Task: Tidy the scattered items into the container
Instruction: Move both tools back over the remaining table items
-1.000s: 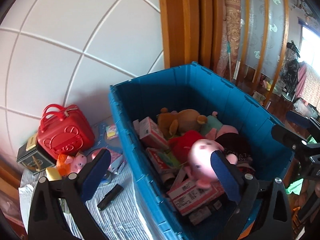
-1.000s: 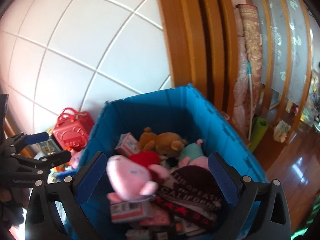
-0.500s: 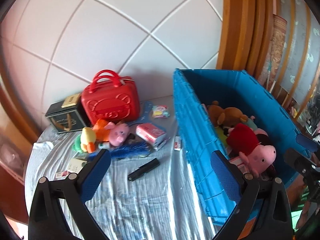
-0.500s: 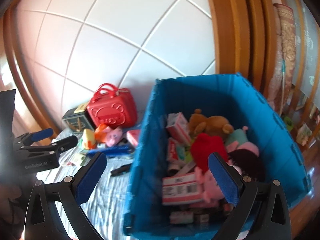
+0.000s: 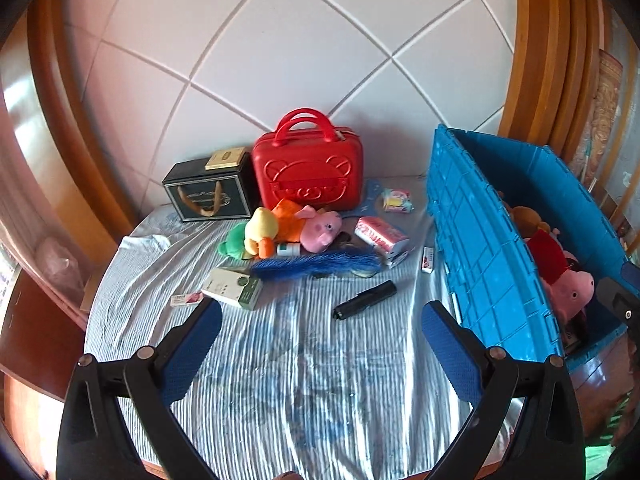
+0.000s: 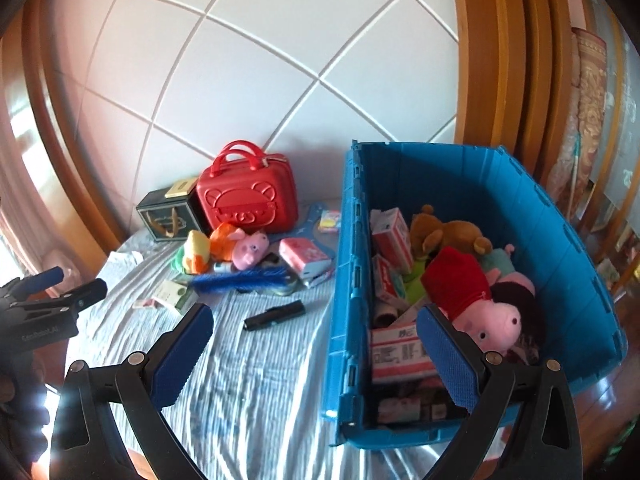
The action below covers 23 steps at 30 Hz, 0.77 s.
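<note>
Between picks: left gripper [image 5: 320, 344] and right gripper [image 6: 314, 348] both wide open and empty above the striped cloth [image 5: 304, 380], blue crate [image 6: 560, 248] part-filled at right; next, judged, black marker [image 5: 365, 300] nearest, needing a descent and a closing across its barrel

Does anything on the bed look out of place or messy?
Yes. Toys, small boxes, a blue brush and a black marker lie scattered on the sheet, outside the blue crate.

Lower boxes [image 6: 400, 410] in the blue crate [image 6: 568, 240] lie shadowed, labels unreadable.
</note>
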Tool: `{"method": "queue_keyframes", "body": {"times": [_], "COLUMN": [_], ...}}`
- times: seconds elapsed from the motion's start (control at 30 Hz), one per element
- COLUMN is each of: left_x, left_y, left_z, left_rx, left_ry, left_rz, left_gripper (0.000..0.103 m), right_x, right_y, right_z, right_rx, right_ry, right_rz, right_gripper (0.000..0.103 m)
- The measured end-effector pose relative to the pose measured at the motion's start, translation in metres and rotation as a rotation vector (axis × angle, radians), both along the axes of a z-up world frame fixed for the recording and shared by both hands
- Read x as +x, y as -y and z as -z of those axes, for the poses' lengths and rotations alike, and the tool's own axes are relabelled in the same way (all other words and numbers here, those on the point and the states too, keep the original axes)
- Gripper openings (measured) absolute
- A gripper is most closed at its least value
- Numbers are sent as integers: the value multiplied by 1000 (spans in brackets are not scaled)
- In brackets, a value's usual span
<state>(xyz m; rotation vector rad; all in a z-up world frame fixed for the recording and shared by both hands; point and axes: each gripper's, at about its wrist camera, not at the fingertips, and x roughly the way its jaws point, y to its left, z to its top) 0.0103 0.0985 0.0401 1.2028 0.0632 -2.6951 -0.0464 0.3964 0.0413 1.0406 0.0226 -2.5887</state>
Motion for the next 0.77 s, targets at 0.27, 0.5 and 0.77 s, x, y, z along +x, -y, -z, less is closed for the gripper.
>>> {"method": "queue_keyframes", "body": {"times": [0.27,0.5,0.77], "left_x": [13,17,24], "left_y": [18,25,23], "left_z": [0,4,5], "left_rx": [-27,-3,6], "left_ry": [-1,9,-4], "left_rz": [-70,-94,-74], "left_gripper": [101,101,101], "right_x": [11,13,14], "right_y": [15,21,25], "right_z": [0,4,5], "right_rx": [15,16,22], "right_ry": [7,20,26], "right_rz": [-32,-57,-72], "right_gripper": [103,103,103]}}
